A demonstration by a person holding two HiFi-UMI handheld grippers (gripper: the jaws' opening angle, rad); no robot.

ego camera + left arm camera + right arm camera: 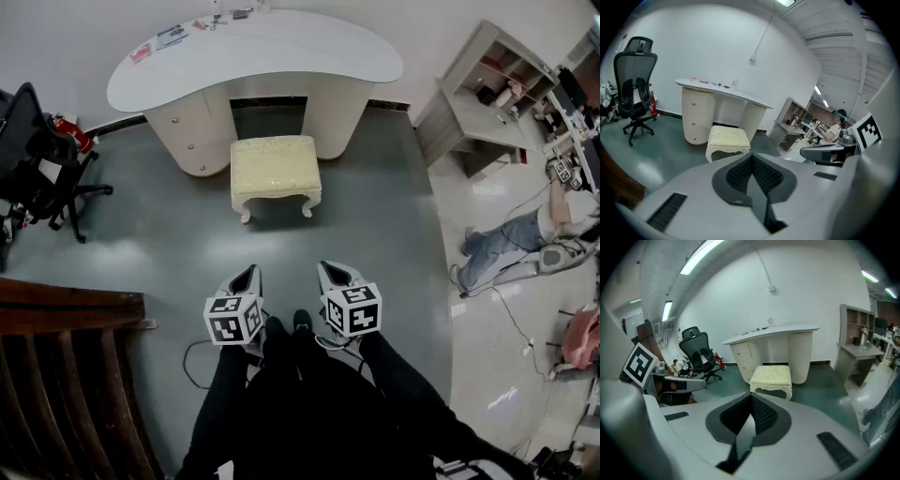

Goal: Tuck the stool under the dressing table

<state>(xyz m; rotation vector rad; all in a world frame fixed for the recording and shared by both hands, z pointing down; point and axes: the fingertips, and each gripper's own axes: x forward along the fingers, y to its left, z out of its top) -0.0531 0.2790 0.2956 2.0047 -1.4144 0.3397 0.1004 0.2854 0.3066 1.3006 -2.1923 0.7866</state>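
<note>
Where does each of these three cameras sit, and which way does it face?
Head view: on the person's head, facing steeply down; shows the stool, dressing table, the person's legs, left gripper and right gripper.
Left gripper view: on the left gripper, looking along its shut jaws towards the stool; the right gripper's cube shows at right.
Right gripper view: on the right gripper, looking along its shut jaws at the stool; the left gripper's cube at left.
Shared: all see the stool before the dressing table.
</note>
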